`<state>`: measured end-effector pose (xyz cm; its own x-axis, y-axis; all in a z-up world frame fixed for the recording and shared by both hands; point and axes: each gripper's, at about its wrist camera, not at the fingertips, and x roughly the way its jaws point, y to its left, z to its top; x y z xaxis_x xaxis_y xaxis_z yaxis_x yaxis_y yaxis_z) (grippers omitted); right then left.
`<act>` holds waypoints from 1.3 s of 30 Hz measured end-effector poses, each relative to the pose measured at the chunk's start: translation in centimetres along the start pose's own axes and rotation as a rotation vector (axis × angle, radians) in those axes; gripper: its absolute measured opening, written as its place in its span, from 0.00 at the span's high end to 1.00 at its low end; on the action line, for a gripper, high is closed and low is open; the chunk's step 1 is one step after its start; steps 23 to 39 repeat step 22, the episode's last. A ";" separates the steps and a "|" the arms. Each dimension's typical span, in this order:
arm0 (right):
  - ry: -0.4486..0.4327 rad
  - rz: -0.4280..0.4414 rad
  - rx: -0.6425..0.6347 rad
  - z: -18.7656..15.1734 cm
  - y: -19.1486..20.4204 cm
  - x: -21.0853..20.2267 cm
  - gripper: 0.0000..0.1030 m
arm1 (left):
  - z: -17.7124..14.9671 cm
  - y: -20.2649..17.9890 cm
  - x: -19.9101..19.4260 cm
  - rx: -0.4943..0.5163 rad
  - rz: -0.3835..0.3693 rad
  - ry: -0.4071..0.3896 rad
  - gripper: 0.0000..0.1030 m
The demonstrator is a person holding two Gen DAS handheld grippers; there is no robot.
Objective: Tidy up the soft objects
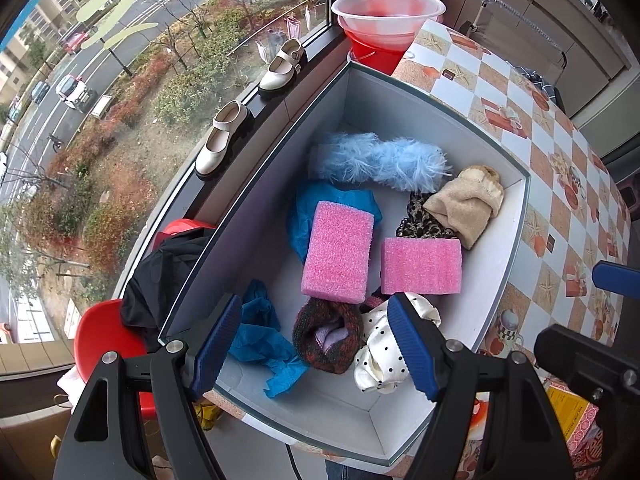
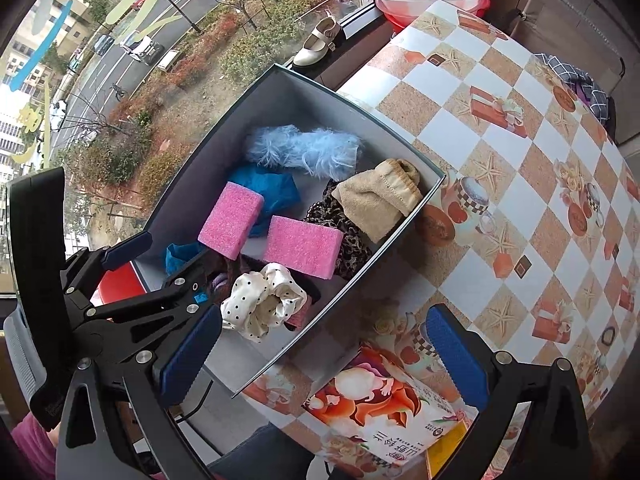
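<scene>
A grey box (image 1: 516,216) (image 2: 420,204) on the table holds soft things: two pink sponges (image 1: 338,252) (image 1: 420,266), a fluffy light-blue piece (image 1: 380,160), blue crumpled cloth (image 1: 260,340), a beige sock (image 1: 468,204), a leopard-print piece (image 1: 420,220), a dark knitted roll (image 1: 328,336) and a white polka-dot scrunchie (image 1: 380,356) (image 2: 264,300). My left gripper (image 1: 316,344) is open and empty above the box's near end. My right gripper (image 2: 324,356) is open and empty over the table edge beside the box.
A tissue pack (image 2: 384,404) lies on the checkered tablecloth (image 2: 520,160) under the right gripper. A red basin (image 1: 384,20) stands beyond the table. Two cream shoes (image 1: 222,140) sit on the window sill. Red chairs with dark clothing (image 1: 160,276) stand left of the box.
</scene>
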<state>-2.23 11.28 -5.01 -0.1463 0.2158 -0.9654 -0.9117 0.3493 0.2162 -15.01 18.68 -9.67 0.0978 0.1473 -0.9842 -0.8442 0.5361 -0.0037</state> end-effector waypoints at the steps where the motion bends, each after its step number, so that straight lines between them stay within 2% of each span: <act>1: -0.002 -0.001 0.002 -0.1 0.0 -0.1 0.00 | -0.2 -0.1 -0.1 0.003 -0.001 0.002 0.24; 17: -0.022 0.001 0.028 -2.3 -0.2 -1.2 0.00 | -1.7 -1.2 -1.1 0.044 0.009 0.017 0.24; 22: -0.030 0.020 0.038 -2.8 -0.5 -1.6 0.00 | -2.0 -1.3 -2.6 0.063 -0.084 -0.068 0.24; 39: -0.030 0.020 0.038 -2.8 -0.5 -1.6 0.00 | -2.0 -1.3 -2.6 0.063 -0.084 -0.068 0.24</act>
